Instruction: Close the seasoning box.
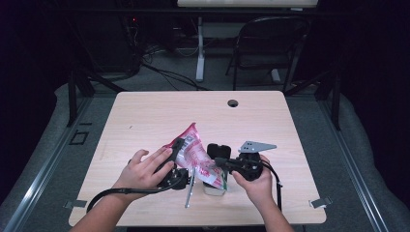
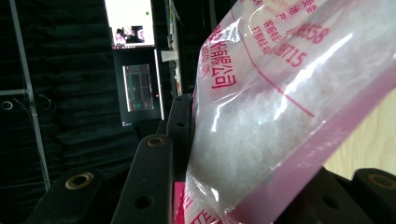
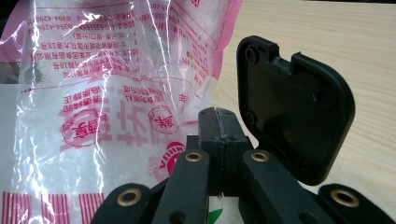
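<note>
A clear and pink plastic bag (image 1: 192, 151) with red print holds white granules and hangs tilted over the table. My left gripper (image 1: 177, 151) is shut on its left side. In the left gripper view the bag (image 2: 280, 102) bulges between the two black jaws of that gripper (image 2: 252, 154). My right gripper (image 1: 218, 162) comes in from the right, its jaws pressed together at the bag's lower right edge. In the right gripper view the film of the bag (image 3: 107, 93) runs into the closed tips of the right gripper (image 3: 217, 119).
Under the bag sits a small white container (image 1: 213, 189) with its black hinged lid (image 1: 217, 149) (image 3: 299, 112) standing open behind the right jaws. The wooden table (image 1: 145, 116) has a cable hole (image 1: 233, 103) at the back. A folding chair (image 1: 270, 43) stands beyond it.
</note>
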The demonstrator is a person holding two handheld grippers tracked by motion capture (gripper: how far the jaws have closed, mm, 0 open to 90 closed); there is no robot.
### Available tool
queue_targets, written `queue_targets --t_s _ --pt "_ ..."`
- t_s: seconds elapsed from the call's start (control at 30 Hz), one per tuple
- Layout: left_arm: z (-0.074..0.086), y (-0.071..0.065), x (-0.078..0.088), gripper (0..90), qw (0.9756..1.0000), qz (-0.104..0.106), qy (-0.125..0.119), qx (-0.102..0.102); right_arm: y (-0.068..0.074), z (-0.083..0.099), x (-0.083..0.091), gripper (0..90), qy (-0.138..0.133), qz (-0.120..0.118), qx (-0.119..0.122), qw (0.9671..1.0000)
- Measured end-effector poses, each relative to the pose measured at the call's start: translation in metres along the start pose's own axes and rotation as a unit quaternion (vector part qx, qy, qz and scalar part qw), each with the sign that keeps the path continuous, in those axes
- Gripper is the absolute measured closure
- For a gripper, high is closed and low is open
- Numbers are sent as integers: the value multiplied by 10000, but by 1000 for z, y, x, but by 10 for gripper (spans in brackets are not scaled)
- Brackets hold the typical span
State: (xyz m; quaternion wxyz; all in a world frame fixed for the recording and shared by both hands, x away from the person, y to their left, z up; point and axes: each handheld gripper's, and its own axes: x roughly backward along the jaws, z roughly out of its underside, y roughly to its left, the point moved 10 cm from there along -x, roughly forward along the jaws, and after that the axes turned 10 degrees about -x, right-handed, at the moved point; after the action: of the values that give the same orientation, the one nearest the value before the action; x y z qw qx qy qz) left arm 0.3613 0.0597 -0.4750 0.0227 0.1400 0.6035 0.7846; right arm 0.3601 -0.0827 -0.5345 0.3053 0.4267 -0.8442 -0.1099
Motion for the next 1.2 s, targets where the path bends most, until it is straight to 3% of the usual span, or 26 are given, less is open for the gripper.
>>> queue_targets --t_s 1.2 --pt "0 0 0 716 10000 20 -5 6 -1 1 0 900 16 15 4 10000"
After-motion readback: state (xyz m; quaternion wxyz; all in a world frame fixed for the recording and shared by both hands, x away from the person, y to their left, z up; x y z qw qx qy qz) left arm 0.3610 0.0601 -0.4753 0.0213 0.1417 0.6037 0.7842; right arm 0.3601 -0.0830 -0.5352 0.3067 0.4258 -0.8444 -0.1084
